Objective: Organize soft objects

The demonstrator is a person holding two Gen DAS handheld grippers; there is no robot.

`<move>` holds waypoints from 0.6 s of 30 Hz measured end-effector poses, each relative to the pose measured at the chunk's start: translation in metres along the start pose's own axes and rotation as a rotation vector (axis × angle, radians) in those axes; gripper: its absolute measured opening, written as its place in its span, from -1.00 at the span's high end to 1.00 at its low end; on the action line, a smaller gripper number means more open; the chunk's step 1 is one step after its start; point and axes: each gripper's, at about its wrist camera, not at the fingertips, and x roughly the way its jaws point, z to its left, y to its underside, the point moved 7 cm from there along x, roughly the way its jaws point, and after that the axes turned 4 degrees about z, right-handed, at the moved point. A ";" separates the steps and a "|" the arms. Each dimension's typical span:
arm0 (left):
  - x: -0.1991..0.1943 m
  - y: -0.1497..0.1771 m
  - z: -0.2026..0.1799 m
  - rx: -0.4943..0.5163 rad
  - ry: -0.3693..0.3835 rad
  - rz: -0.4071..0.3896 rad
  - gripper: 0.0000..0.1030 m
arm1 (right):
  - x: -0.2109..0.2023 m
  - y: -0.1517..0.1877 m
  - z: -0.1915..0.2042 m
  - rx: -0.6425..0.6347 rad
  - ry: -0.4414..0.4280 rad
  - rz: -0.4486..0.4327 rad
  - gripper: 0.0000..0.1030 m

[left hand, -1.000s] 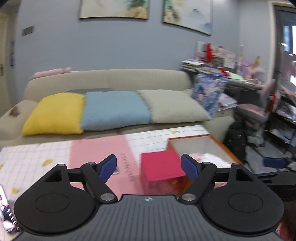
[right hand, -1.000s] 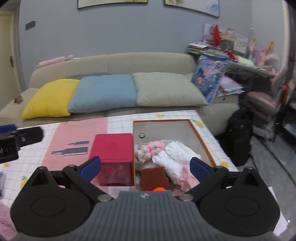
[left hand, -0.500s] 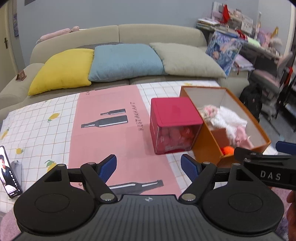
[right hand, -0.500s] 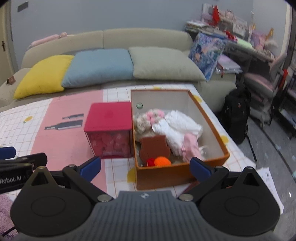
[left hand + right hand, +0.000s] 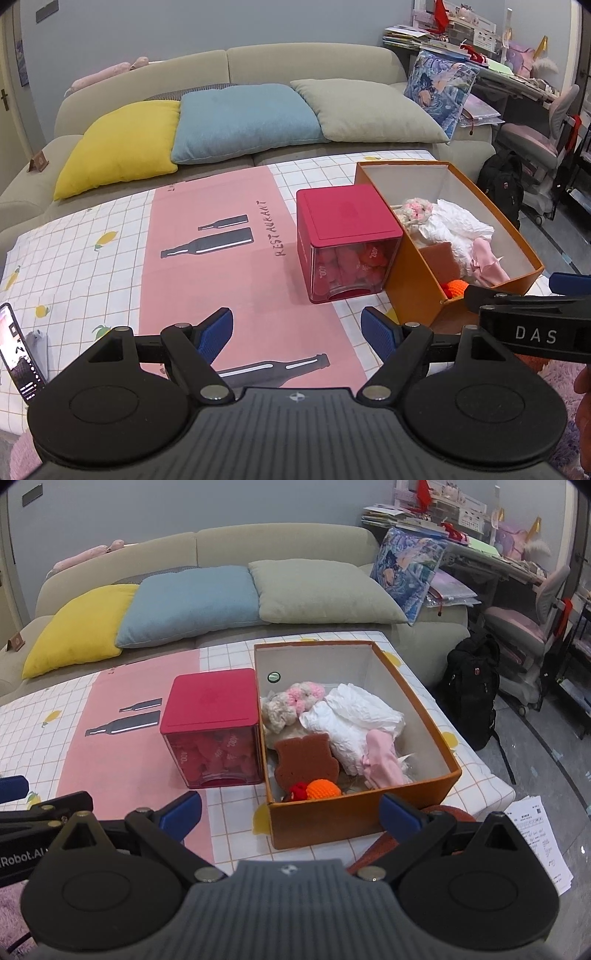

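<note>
An orange box (image 5: pixel 417 716) stands on the table and holds several soft things: a pink and cream knitted toy (image 5: pixel 291 701), white cloth (image 5: pixel 354 716), pink cloth (image 5: pixel 380 760), a brown sponge (image 5: pixel 306 760), an orange knitted ball (image 5: pixel 323 788) and a small red one (image 5: pixel 299 792). The box also shows in the left wrist view (image 5: pixel 413 288). A red-lidded clear cube (image 5: pixel 212 723) with red pieces inside stands against the box's left side, also in the left wrist view (image 5: pixel 347 240). My left gripper (image 5: pixel 297 330) is open and empty above the tablecloth. My right gripper (image 5: pixel 291 812) is open and empty, near the box's front wall.
A pink and white checked tablecloth (image 5: pixel 207 266) covers the table. A phone (image 5: pixel 18 350) stands at the left edge. A sofa with yellow (image 5: pixel 118 144), blue (image 5: pixel 243 122) and grey (image 5: pixel 369 110) cushions is behind. A backpack (image 5: pixel 469 686), chair and papers (image 5: pixel 543 845) are at the right.
Both grippers have pulled back and tilted down, so the table, the box and the cube show more fully. Both stayed open and empty.
</note>
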 end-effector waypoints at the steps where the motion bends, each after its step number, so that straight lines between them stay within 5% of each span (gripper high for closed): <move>1: 0.000 0.000 0.000 0.000 -0.001 0.000 -0.80 | 0.000 -0.001 0.000 -0.001 0.001 -0.002 -0.94; 18: 0.000 -0.001 0.001 0.004 -0.004 -0.004 -0.80 | -0.001 -0.002 -0.004 0.013 0.011 -0.008 -0.94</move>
